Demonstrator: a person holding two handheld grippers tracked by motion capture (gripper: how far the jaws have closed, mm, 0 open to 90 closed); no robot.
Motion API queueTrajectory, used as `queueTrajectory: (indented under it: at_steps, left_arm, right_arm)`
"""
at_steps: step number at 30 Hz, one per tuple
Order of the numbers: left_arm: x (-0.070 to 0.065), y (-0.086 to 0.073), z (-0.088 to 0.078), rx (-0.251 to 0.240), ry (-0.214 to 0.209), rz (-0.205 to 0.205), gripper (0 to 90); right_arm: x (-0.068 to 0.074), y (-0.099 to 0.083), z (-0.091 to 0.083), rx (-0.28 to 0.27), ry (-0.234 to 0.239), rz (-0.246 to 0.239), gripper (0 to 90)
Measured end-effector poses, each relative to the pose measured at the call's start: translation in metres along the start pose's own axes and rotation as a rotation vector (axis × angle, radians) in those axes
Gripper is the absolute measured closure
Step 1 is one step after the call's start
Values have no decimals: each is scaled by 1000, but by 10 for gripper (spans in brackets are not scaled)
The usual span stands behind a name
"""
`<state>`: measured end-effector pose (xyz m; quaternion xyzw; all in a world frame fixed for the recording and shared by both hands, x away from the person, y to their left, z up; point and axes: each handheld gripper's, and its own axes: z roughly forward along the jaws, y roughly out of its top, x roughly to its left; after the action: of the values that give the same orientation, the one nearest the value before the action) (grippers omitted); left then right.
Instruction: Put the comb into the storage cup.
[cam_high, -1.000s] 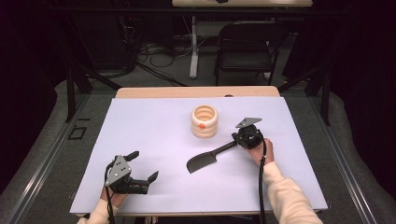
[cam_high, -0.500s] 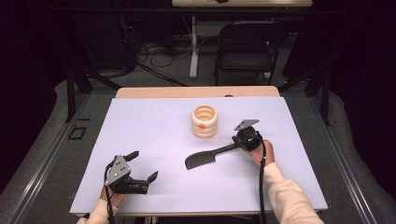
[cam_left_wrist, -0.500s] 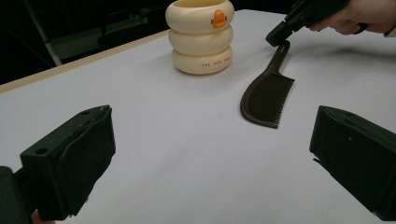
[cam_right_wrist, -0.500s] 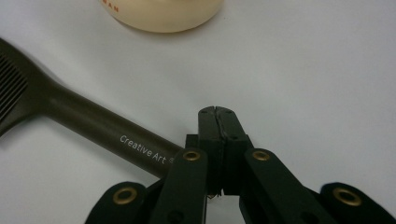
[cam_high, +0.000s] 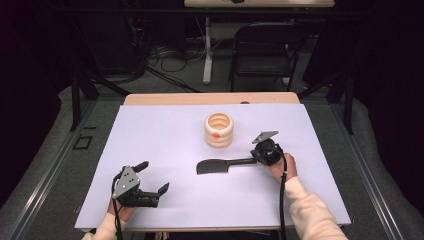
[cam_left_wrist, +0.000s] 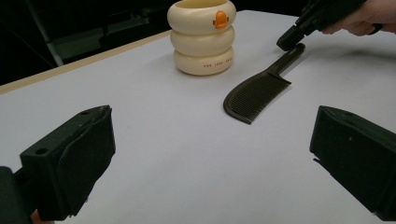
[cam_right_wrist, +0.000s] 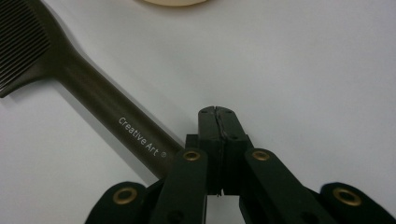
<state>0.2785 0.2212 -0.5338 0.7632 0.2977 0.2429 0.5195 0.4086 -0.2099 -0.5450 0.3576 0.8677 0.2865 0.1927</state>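
Comb (cam_high: 222, 165) swung level — right gripper (cam_high: 261, 155) pushing.

The left gripper (cam_left_wrist: 210, 154) has its two black jaws standing wide apart at the bottom corners, with only bare white table (cam_left_wrist: 187, 154) between them. Farther off lies a dark comb (cam_left_wrist: 257, 95) flat on the table, teeth toward the camera and handle running up to the right, where the closed tip of the right gripper (cam_left_wrist: 290, 38), held in a hand (cam_left_wrist: 369, 18), sits right at the handle's end. Left of the comb, near but apart from it, stands a cream ringed cup (cam_left_wrist: 201, 39) with an orange mark near its rim.
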Motion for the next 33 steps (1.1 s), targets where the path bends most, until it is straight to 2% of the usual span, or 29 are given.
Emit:
queueTrajectory:
  at_steps: [28, 29, 30, 31, 33]
  left_arm:
    - [-1, 0, 0, -4, -7, 1, 0]
    - [0, 0, 0, -3, -7, 2, 0]
    - [0, 0, 0, -3, -5, 2, 0]
    - [0, 1, 0, -3, -6, 1, 0]
    - [0, 1, 0, -7, -14, -3, 0]
  right_arm:
    - [11, -3, -11, 58, 39, 5, 900]
    - [11, -3, -11, 58, 42, 4, 900]
    - [12, -4, -9, 34, 41, 8, 900]
    - [12, -3, -11, 64, 45, 3, 900]
    - [13, -3, -12, 63, 50, 2, 900]
